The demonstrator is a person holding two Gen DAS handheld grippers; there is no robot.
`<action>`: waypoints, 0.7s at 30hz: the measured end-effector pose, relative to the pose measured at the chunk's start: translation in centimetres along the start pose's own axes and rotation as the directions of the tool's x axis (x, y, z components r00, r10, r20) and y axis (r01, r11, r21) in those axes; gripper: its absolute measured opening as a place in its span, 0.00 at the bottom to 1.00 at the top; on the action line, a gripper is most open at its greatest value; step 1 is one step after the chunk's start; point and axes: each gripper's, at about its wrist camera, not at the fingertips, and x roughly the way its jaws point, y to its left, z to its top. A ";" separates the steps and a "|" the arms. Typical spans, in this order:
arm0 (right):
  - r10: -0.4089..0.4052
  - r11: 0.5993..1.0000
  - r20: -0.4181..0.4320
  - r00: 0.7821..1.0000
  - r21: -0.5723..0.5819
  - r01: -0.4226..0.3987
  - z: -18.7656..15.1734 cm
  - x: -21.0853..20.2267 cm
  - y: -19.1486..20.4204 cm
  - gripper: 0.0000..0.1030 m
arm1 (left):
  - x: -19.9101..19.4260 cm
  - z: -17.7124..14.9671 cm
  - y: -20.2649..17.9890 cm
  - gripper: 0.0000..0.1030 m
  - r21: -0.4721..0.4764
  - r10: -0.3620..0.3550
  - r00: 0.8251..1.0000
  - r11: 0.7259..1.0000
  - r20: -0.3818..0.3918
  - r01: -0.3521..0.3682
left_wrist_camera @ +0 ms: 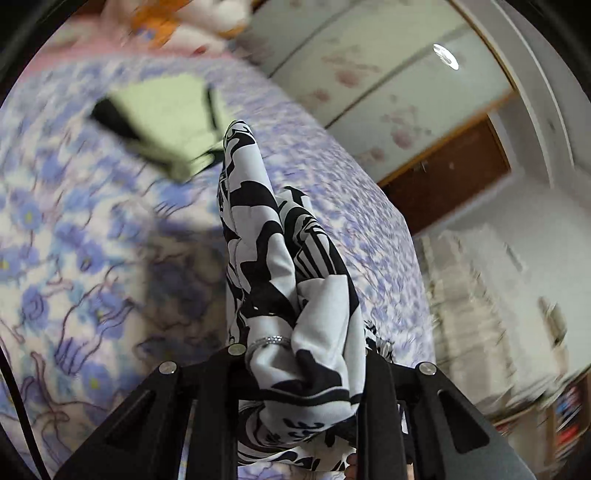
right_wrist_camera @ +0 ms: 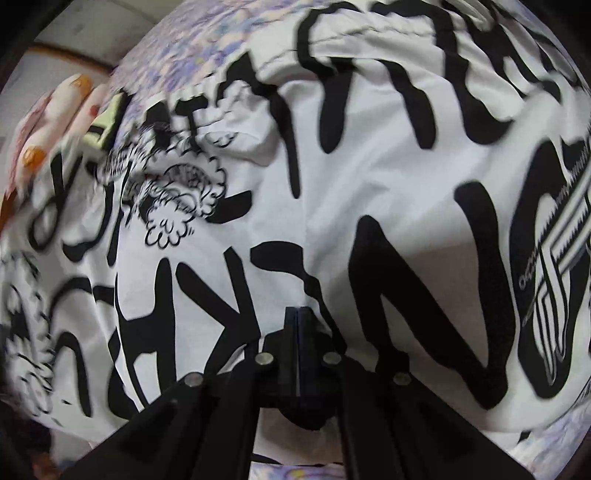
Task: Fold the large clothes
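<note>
A large white garment with bold black print (left_wrist_camera: 280,258) hangs bunched from my left gripper (left_wrist_camera: 301,384), which is shut on a thick fold of it above the bed. In the right wrist view the same garment (right_wrist_camera: 332,177) fills nearly the whole frame, spread and stretched. My right gripper (right_wrist_camera: 296,314) is shut, its two fingertips pressed together with the cloth pinched at their tips.
A bed with a blue-and-purple floral sheet (left_wrist_camera: 92,240) lies below. A folded pale green and black garment (left_wrist_camera: 166,125) rests on it farther back. Plush toys (left_wrist_camera: 192,18) sit at the head. White wardrobe doors (left_wrist_camera: 388,85) and a brown door (left_wrist_camera: 447,173) stand at right.
</note>
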 end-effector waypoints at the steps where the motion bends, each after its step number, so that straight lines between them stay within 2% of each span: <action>1: 0.020 0.999 0.004 1.000 -0.027 -0.020 0.0 -0.2 -0.3 0.00 | 0.1 -0.4 -1.6 0.18 0.018 -0.005 1.000 1.000 0.004 0.005; 5: 0.120 0.992 -0.014 0.993 -0.043 -0.120 -0.3 -1.8 -2.4 0.00 | 1.6 -3.0 -8.4 0.18 0.067 -0.021 1.000 0.998 -0.013 0.022; 7: 0.194 0.980 0.000 0.981 -0.038 -0.194 -0.1 -4.2 -3.8 0.00 | 2.3 -4.7 -11.4 0.18 0.111 -0.012 1.000 0.994 -0.010 0.013; 9: 0.228 0.971 0.032 0.973 -0.075 -0.225 0.4 -7.3 -5.5 0.00 | 3.2 -6.8 -14.3 0.18 0.125 -0.024 1.000 0.992 -0.016 0.026; 12: 0.234 0.969 0.076 0.969 -0.100 -0.226 1.6 -12.0 -9.8 0.00 | 5.0 -9.9 -18.1 0.18 0.147 -0.044 0.998 0.988 -0.039 0.049; 15: 0.232 0.972 0.134 0.964 -0.059 -0.226 3.2 -16.4 -16.4 0.00 | 8.0 -13.7 -21.8 0.18 0.192 -0.066 0.994 0.978 -0.092 0.082; 19: 0.196 0.979 0.208 0.958 0.020 -0.205 4.4 -20.6 -24.1 0.00 | 11.7 -19.6 -25.5 0.18 0.291 -0.039 0.983 0.952 -0.181 0.091; 21: 0.162 0.984 0.230 0.960 0.042 -0.176 4.4 -22.0 -27.1 0.00 | 13.8 -22.6 -26.4 0.18 0.325 0.003 0.974 0.943 -0.227 0.073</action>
